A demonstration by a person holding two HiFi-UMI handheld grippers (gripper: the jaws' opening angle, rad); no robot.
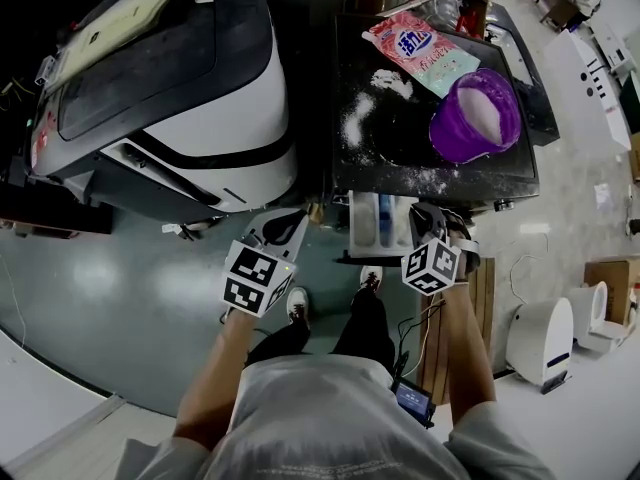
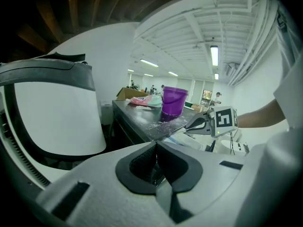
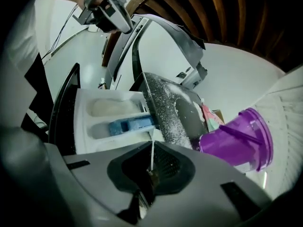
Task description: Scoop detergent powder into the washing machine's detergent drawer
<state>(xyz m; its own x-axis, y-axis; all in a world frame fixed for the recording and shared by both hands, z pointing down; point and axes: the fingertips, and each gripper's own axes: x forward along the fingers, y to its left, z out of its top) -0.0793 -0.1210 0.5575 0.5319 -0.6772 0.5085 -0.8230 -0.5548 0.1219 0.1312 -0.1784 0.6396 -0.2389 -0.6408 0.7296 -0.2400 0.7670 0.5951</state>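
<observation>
Powder [image 3: 108, 107] lies in the detergent drawer [image 3: 81, 126] just ahead of my right tongs [image 3: 151, 167], clamped on a thin white scoop [image 3: 152, 151]; my left tongs [image 2: 156, 157] are pressed together, empty.

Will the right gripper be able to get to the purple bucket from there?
Probably yes. The right gripper is by the open drawer, and the purple bucket stands open on the machine top just beyond, nothing between them. Its jaws are shut on a thin white strip.
</observation>
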